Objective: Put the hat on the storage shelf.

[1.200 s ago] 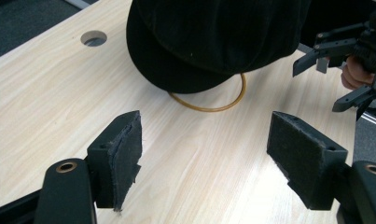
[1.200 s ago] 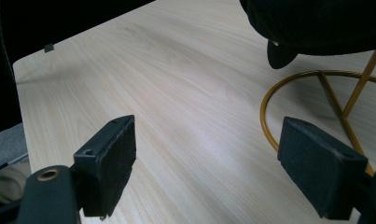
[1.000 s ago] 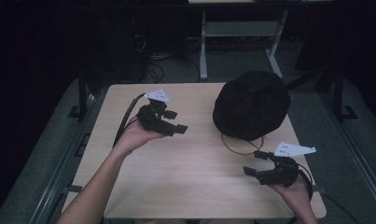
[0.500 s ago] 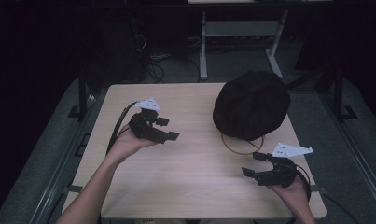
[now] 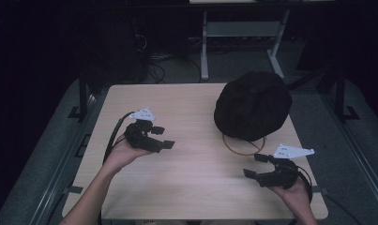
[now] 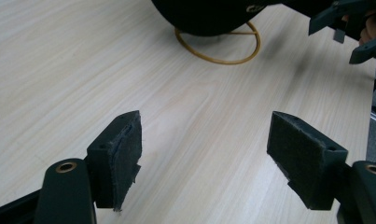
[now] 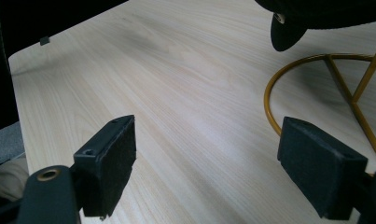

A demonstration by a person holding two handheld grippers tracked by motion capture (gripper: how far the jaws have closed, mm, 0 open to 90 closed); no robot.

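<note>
You are in the approach: both the left gripper (image 5: 164, 138) and right gripper (image 5: 253, 165) hover with fingers spread and empty, so next close in on the black hat (image 5: 252, 106) perched on its gold wire stand (image 5: 239, 146) at the desk's (image 5: 196, 183) far right

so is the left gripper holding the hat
No, the left gripper has its jaws wide apart over bare table, and the hat sits apart on its stand.
</note>
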